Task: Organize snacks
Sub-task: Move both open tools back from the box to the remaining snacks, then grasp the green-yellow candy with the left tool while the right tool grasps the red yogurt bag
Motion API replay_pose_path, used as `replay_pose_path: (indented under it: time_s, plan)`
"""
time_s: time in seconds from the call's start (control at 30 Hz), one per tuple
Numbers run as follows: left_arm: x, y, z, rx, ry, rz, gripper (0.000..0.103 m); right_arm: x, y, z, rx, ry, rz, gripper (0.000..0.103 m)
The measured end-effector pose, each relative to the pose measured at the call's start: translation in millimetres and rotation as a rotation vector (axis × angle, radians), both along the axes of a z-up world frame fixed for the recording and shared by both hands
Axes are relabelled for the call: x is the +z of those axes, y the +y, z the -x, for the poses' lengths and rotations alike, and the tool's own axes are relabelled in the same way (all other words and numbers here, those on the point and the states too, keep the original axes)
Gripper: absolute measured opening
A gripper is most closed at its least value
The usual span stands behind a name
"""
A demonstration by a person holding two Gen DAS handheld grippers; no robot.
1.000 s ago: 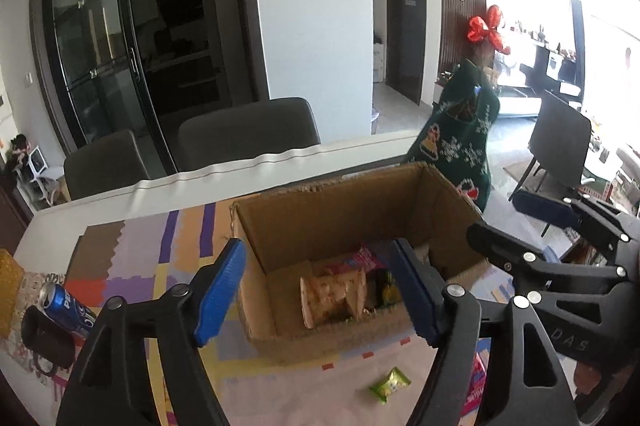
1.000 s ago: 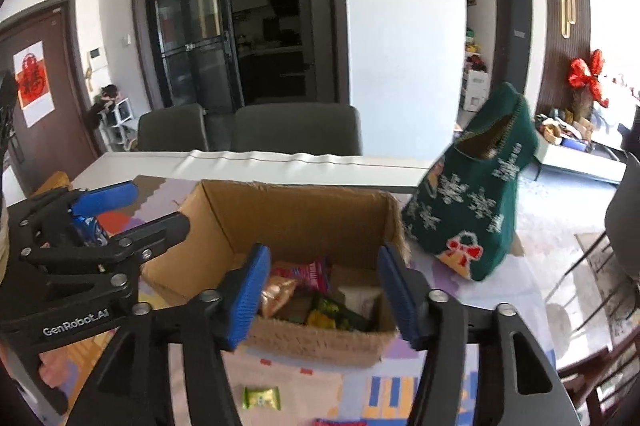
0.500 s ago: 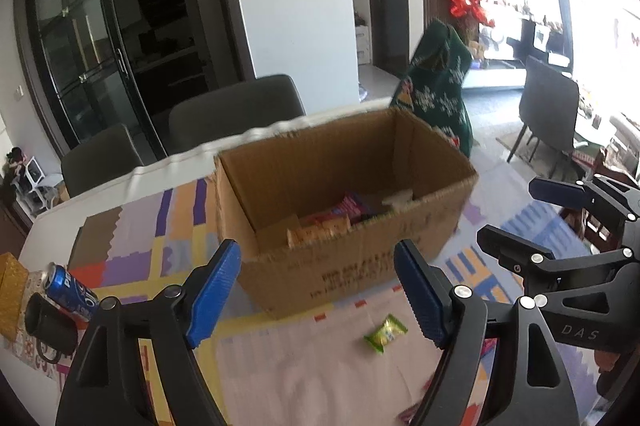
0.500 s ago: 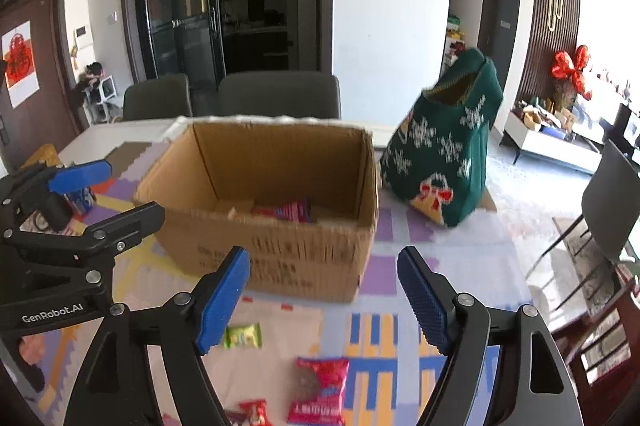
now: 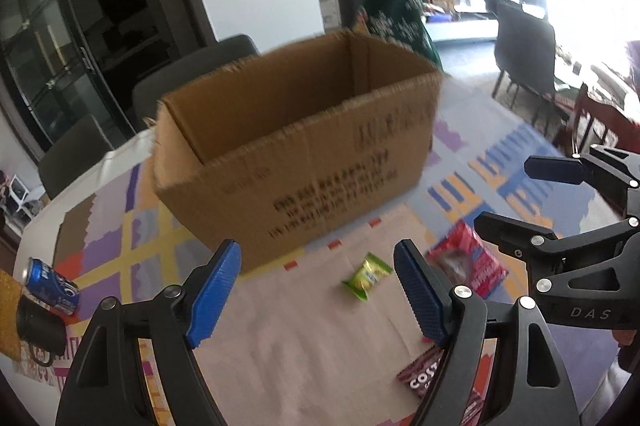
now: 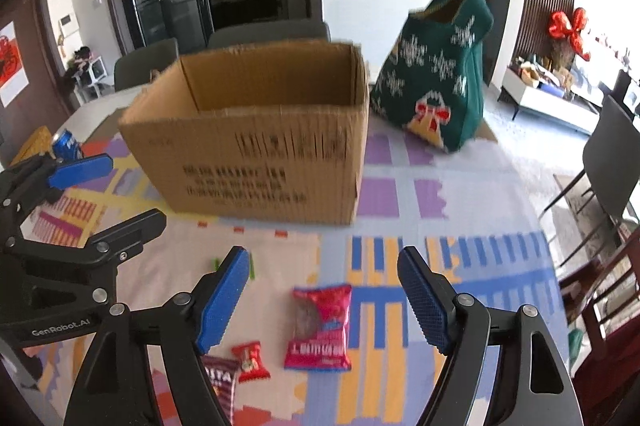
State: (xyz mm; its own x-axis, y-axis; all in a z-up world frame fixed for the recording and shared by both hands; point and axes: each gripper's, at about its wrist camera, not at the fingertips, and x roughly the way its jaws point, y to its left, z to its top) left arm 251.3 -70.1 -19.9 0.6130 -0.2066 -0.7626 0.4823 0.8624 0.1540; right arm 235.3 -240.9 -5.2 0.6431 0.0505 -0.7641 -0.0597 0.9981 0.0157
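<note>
An open cardboard box [image 5: 296, 142] stands on the patterned table mat; it also shows in the right wrist view [image 6: 256, 150]. In front of it lie a green candy [image 5: 366, 276], a red snack packet [image 5: 468, 262] [image 6: 320, 326], a small red candy [image 6: 250, 362] and a dark Costa packet [image 5: 422, 376] [image 6: 220, 380]. My left gripper [image 5: 320, 290] is open and empty, just above the table, short of the green candy. My right gripper [image 6: 322, 296] is open and empty over the red packet. Each gripper shows in the other's view.
A blue Pepsi can [image 5: 52, 284] and a black mug [image 5: 38, 326] sit at the table's left. A green Christmas bag [image 6: 440, 66] stands right of the box. Grey chairs [image 5: 192, 82] stand behind the table, more chairs at the right.
Both grippers have pulled back from above the box and dropped low toward the table in front of it. The box's inside is out of sight now; loose snacks have come into view.
</note>
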Motion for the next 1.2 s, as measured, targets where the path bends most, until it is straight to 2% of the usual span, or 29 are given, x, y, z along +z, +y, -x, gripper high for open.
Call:
replay_pose_path:
  time_s: [0.53,1.0,1.2]
  plan:
    - [-64,-17,-9,-0.114,0.133,-0.085,0.078,-60,2,6,-0.017,0.167,0.006,0.077]
    - [-99,-29,-28,-0.114,0.183,-0.102,0.077,-87,0,-3,-0.043,0.242,0.008,0.077]
    - [-103,-30,-33,-0.093,0.205,-0.068,0.063,-91,-1,-6,-0.056,0.247,0.002,0.077]
